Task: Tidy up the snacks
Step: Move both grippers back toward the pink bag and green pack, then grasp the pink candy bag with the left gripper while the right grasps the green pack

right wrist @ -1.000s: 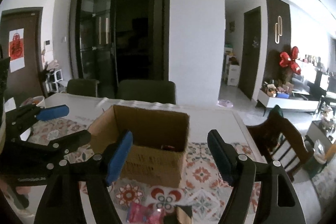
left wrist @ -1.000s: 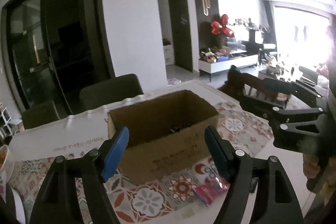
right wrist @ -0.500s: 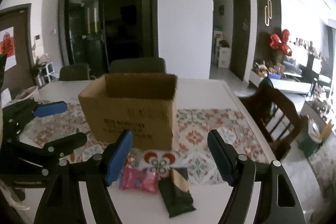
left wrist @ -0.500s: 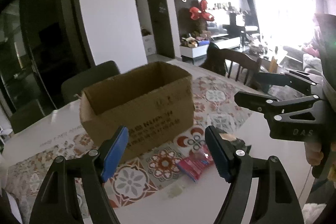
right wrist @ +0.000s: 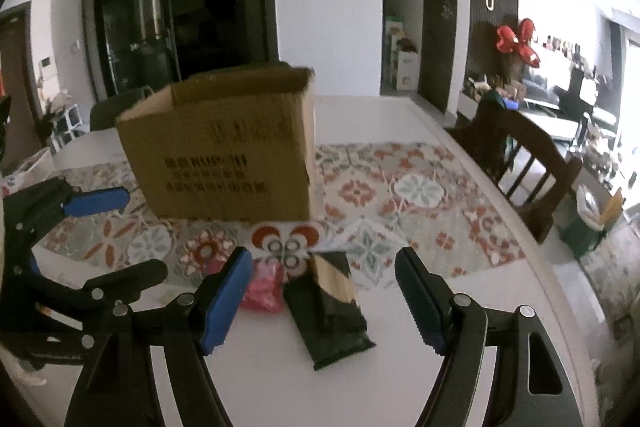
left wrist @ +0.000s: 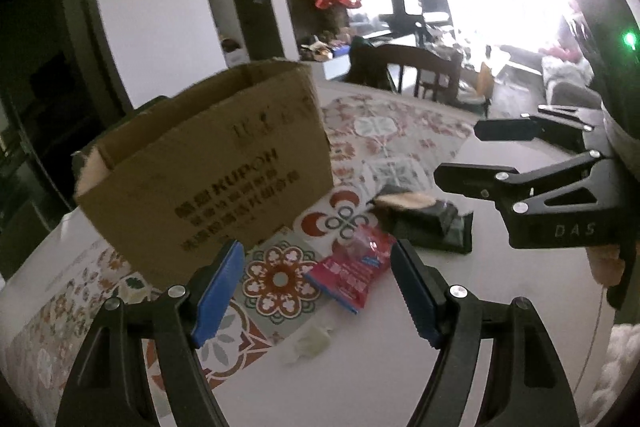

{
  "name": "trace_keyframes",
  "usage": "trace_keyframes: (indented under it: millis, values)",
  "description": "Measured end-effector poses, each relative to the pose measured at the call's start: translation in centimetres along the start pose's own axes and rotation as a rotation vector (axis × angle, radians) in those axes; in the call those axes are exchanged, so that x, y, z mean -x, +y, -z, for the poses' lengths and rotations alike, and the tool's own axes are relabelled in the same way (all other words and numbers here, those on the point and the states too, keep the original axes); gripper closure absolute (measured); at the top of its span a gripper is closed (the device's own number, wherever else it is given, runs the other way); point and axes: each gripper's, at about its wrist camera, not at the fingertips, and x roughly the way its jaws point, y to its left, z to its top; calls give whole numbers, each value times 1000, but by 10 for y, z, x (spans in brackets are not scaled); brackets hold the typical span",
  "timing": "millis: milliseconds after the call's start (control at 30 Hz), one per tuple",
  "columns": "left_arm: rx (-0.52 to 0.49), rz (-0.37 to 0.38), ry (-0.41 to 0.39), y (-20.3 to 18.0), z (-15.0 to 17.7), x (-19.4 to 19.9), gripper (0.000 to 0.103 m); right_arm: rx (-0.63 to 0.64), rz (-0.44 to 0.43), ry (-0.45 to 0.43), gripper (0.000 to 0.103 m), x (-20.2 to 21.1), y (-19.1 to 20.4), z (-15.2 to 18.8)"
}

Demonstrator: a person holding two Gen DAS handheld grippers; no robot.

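An open cardboard box [left wrist: 208,175] [right wrist: 228,151] stands on a patterned table runner [left wrist: 280,275] [right wrist: 416,195]. In front of it lie a pink snack packet [left wrist: 352,273] [right wrist: 262,289] and a dark green snack packet [left wrist: 424,219] [right wrist: 330,311]. My left gripper [left wrist: 316,291] hovers open just above and before the pink packet, nothing between its blue pads. My right gripper [right wrist: 324,303] hangs open over the dark green packet, which shows between its fingers without touching them. Each gripper appears at the edge of the other's view: the right gripper [left wrist: 476,155] and the left gripper [right wrist: 116,239].
A small crumpled pale wrapper [left wrist: 310,343] lies on the white table [left wrist: 400,367] near the left gripper. A wooden chair [right wrist: 520,163] stands at the table's right side; dark chairs [right wrist: 116,107] stand behind the box. The table's right edge [right wrist: 560,307] curves close by.
Both grippers have come down toward the table. The box now looms higher and larger, and the two snack packets have come into view between the fingers. Jaws stayed open.
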Motion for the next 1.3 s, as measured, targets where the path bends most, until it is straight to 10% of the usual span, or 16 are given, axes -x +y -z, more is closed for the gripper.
trace_keyframes:
  millis: [833,1300]
  values:
    - [-39,229,135,-3,4,-78,27,-65,-33,174,41,-72,-17,24]
    - [60,250,154,5,7,-79,64,-38,-67,209,70,-85,-11,28]
